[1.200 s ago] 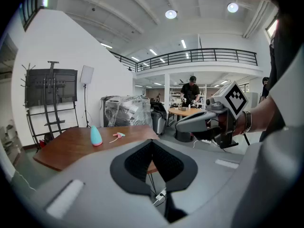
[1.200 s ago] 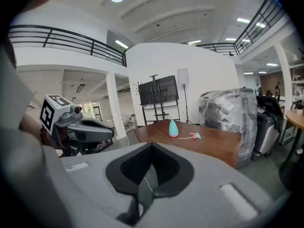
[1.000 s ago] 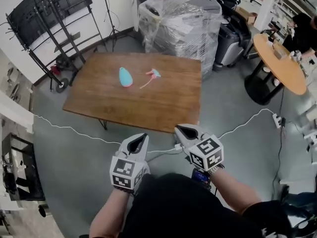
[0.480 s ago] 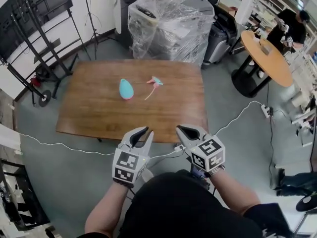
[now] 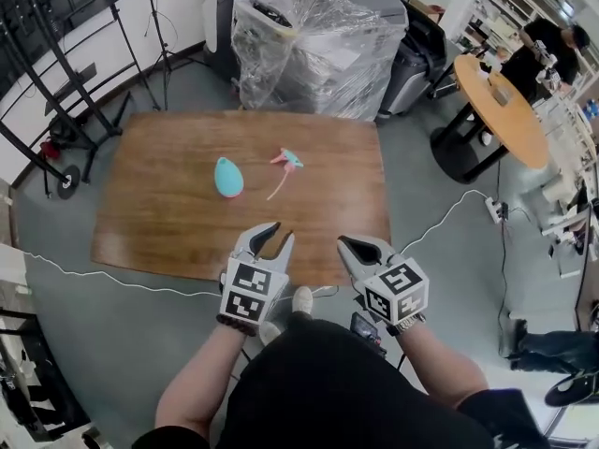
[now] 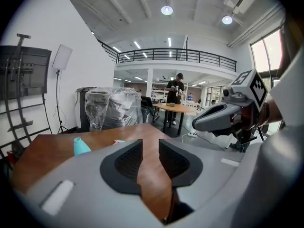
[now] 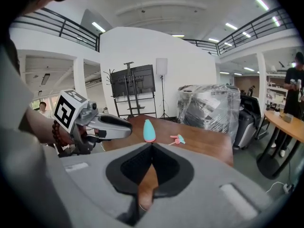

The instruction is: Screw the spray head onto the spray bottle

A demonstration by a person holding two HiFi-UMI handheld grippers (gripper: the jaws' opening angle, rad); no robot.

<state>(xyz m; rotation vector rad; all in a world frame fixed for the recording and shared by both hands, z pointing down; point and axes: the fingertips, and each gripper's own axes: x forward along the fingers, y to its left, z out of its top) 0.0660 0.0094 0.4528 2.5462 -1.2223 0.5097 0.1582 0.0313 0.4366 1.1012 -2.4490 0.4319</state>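
**Item 1, left gripper** [image 5: 279, 232]: jaws a little apart, having just been opening. Nothing is between the pads, only bare wood behind the gap. It is held in the air over the near edge of the table and touches nothing.

**Item 2, right gripper** [image 5: 343, 241]: jaws pressed together and empty. It is held level with its partner, just beside it, also at the near edge.

**Item 3, wooden table** [image 5: 159, 218]: rectangular, brown top.
- Spray bottle [image 5: 227, 177]: teal, egg-shaped, apparently upright, left of centre. It is well apart from both grippers.
- Spray head [image 5: 288, 161]: pink and teal, lying on its side near the bottle's right, not touching it. Its thin tube trails toward the near side.

**Item 4, room, left to right:**
- Black wheeled stand [image 5: 56, 64] at far left.
- Plastic-wrapped machine [image 5: 314, 40] just behind the table's far edge.
- Round wooden table [image 5: 510, 110] at right, with a person [image 5: 547, 50] standing beyond it.

**Item 5, floor:** grey.
- White cable [image 5: 94, 274] running along the near side under the grippers.
- Power strip [image 5: 493, 210] at right, where the cable rises to meet it.

**Item 6, clearance:** bare wood lies between the grippers and both objects. The left and right table edges are flanked by open floor. The far edge is crowded by the wrapped machine.
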